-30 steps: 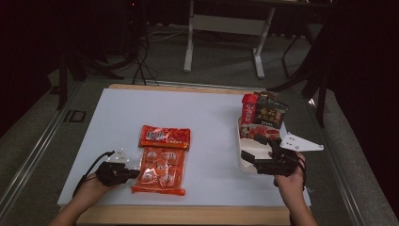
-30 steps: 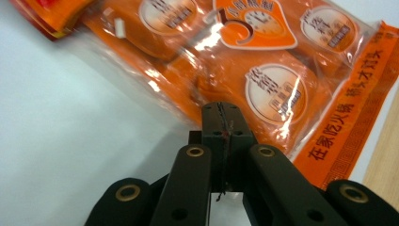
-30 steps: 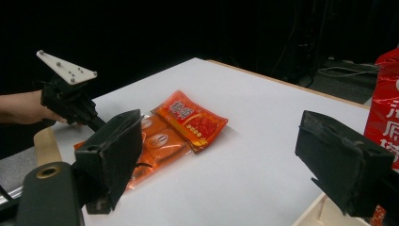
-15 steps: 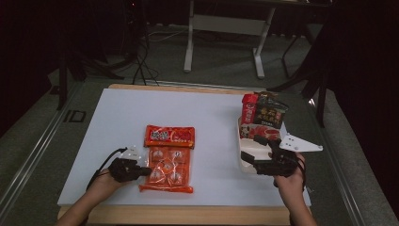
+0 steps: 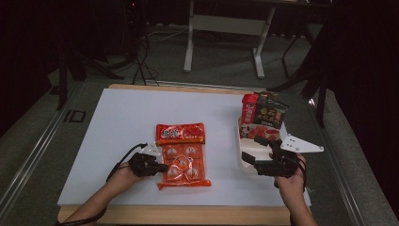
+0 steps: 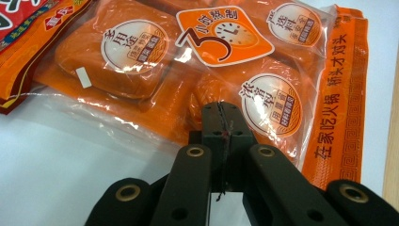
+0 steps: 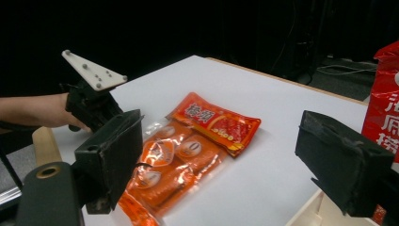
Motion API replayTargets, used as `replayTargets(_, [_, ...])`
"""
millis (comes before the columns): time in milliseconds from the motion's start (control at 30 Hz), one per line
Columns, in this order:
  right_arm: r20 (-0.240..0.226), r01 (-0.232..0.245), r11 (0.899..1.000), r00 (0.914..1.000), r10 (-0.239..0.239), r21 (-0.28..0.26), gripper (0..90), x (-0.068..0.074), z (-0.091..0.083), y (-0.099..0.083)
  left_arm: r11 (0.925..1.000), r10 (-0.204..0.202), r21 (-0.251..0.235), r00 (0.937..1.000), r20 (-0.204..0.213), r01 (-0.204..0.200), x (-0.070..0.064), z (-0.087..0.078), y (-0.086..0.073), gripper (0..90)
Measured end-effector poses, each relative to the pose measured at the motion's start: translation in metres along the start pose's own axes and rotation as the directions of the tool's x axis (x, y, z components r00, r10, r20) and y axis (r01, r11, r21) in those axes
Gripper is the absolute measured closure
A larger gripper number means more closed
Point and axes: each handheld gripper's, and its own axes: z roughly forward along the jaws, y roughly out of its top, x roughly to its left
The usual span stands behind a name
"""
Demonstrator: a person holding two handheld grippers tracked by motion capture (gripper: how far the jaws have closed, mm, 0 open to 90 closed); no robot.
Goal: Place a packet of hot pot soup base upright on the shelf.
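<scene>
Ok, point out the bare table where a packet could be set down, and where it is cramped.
Free: the far-left stretch of the white table beyond the orange packet, and the strip between that packet and the white bin. Cramped: the right edge, where the bin of packets and the right gripper crowd together, and around the left gripper.

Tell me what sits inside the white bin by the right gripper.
The white bin holds upright snack packets at its far end: a red packet and a dark packet with a red one in front. Their lower parts and the bin floor beneath are covered.
</scene>
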Motion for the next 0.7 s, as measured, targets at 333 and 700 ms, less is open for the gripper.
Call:
replayTargets(333, [-0.003,0.005,1.000,1.0000,-0.005,0.004,15.2,0.001,0.002,-0.001,0.9994,-0.016,-0.031,0.9986,-0.051,0.014,0.008,0.002,0.005,89.8])
replayTargets(700, [-0.005,0.001,1.000,1.0000,-0.001,0.001,15.2,0.000,0.000,-0.001,0.9952,-0.087,-0.058,0.9847,-0.151,0.079,0.028,0.011,0.015,89.8])
